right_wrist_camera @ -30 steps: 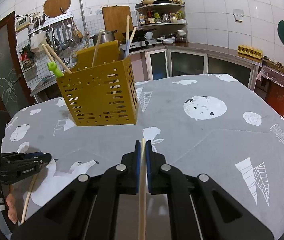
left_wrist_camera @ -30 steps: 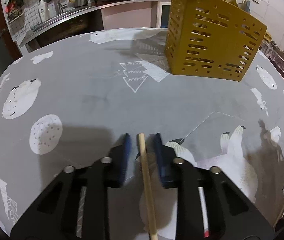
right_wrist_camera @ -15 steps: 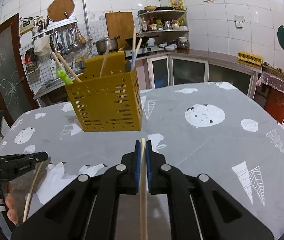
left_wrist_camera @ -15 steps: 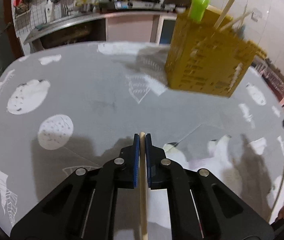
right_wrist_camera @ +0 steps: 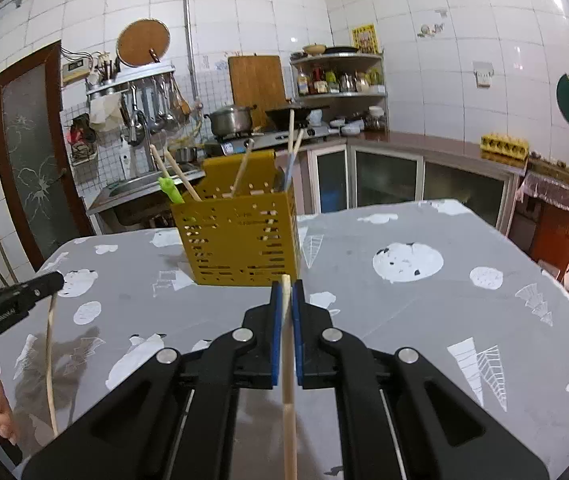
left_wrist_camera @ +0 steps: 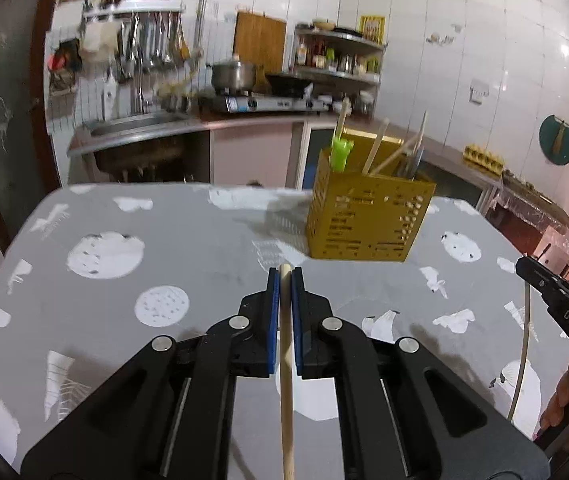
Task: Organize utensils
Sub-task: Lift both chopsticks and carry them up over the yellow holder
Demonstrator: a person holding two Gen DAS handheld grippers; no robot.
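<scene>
Chopsticks: one pale wooden chopstick [left_wrist_camera: 285,360] clamped between blue pads of left hand-held gripper [left_wrist_camera: 285,280], jaws fully closed on it; second pale wooden chopstick [right_wrist_camera: 287,360] pinched same way in right hand-held gripper [right_wrist_camera: 285,288]. Both held above grey patterned surface [right_wrist_camera: 404,320]. Yellow perforated plastic utensil holder [right_wrist_camera: 240,240] stands far, centre, with chopsticks and green-handled utensil [right_wrist_camera: 170,190] upright inside.

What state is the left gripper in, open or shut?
Shut on a wooden chopstick: the left gripper presses its blue pads against both sides of it.
</scene>
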